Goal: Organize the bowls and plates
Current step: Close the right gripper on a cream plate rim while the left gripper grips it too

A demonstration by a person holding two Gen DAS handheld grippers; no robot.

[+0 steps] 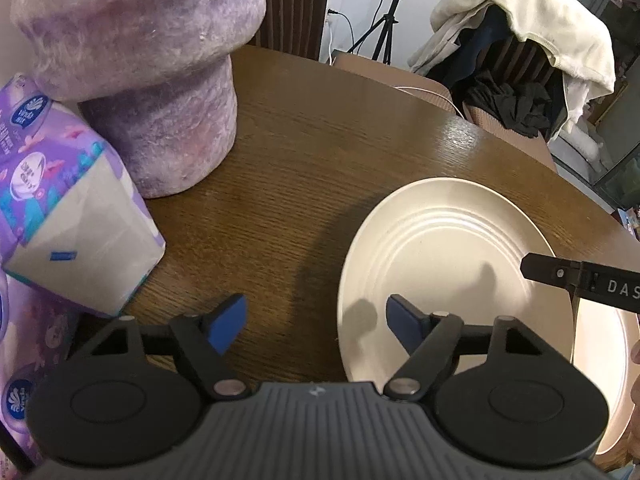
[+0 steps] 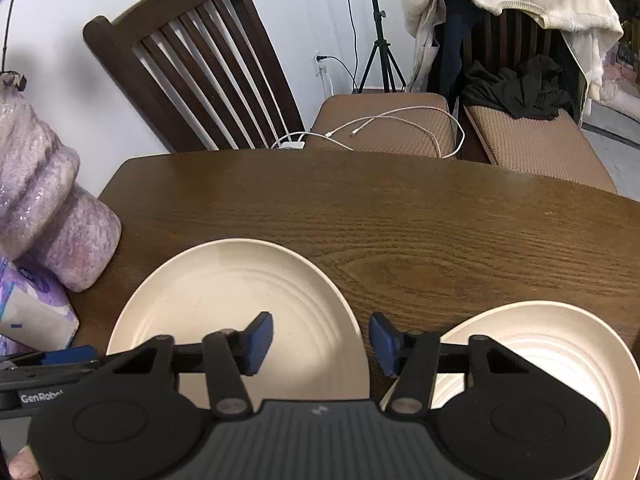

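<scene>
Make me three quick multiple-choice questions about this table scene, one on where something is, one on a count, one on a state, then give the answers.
1. Where does the purple fuzzy object stand relative to the left plate?
A. left
B. right
C. on it

2. How many cream plates are on the table?
A. one
B. two
C. four

3. The right gripper is:
A. shut on a plate
B. holding a bowl
C. open

Answers: 1 A, it sits at the table's left edge. 2 B, the right plate lies beside the left one. 3 C, its blue fingers stand apart, empty.

Second plate (image 2: 560,360) partly hidden behind right gripper body, cut off at frame edge, tissue pack (image 1: 60,216) cropped at left, label print unreadable
</scene>
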